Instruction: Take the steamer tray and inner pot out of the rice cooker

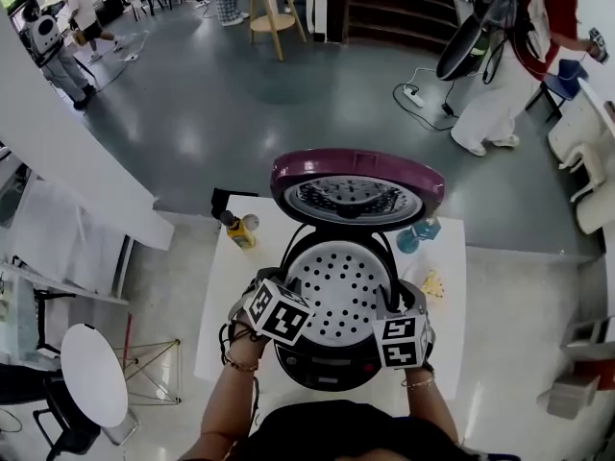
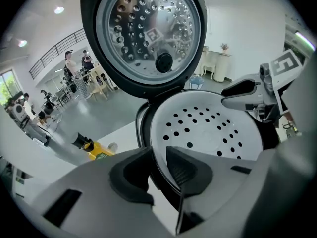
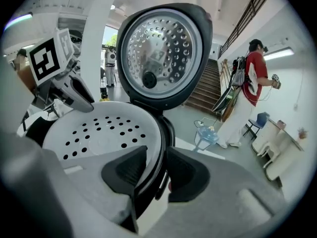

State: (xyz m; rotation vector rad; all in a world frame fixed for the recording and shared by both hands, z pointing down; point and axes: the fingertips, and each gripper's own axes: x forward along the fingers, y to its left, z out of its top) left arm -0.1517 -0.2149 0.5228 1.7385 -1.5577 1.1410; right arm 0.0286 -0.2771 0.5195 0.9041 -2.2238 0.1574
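The rice cooker [image 1: 332,368] stands on a white table with its purple lid [image 1: 357,188] swung up. The white perforated steamer tray [image 1: 341,286] [image 2: 213,128] [image 3: 99,128] sits in its mouth and hides the inner pot apart from a dark rim. My left gripper [image 1: 288,291] [image 2: 158,167] is at the tray's left edge, jaws shut on the rim, one pad inside, one outside. My right gripper [image 1: 392,307] [image 3: 151,170] straddles the right edge, one pad inside the tray, the outer pad a slit away from the rim.
A yellow bottle [image 1: 238,230] stands behind the cooker on the left, and a blue bottle [image 1: 423,230] behind it on the right. A small yellow item [image 1: 432,283] lies on the table [image 1: 226,296]. A person in red [image 1: 524,56] stands beyond on the grey floor.
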